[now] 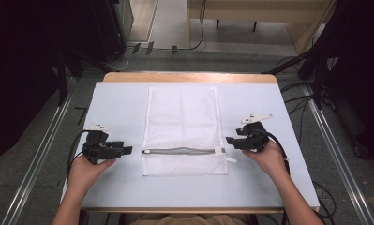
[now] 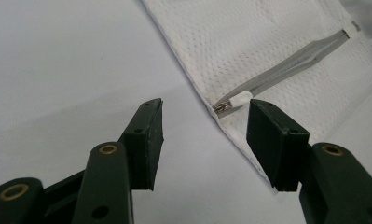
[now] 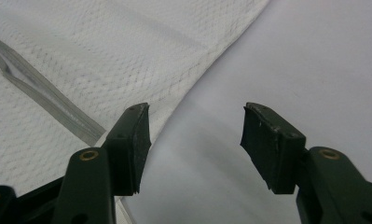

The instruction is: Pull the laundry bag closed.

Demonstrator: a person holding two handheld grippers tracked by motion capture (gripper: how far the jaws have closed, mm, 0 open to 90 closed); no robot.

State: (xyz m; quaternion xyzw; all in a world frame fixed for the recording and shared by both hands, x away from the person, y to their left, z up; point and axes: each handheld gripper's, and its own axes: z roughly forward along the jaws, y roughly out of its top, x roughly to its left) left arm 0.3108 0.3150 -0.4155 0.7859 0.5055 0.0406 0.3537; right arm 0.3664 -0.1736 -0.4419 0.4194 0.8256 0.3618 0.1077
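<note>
A white mesh laundry bag (image 1: 183, 126) lies flat in the middle of the white table cover (image 1: 119, 103), its long side running away from the person. A grey zipper (image 1: 182, 151) crosses it near the near end, and the zipper looks partly parted in the middle, though the mesh makes that hard to judge.

The left gripper (image 1: 128, 150) rests just beside the bag's left edge, level with the zipper, its jaws standing apart with nothing between them. In the left gripper view the zipper's small white pull (image 2: 239, 99) sits just beyond the gap between the fingertips (image 2: 151, 126).

The right gripper (image 1: 229, 139) sits just off the bag's right edge, also level with the zipper, jaws wide and empty. In the right gripper view its one fingertip (image 3: 134, 135) overlaps the bag's edge (image 3: 174, 107); the other hangs over bare cover.
</note>
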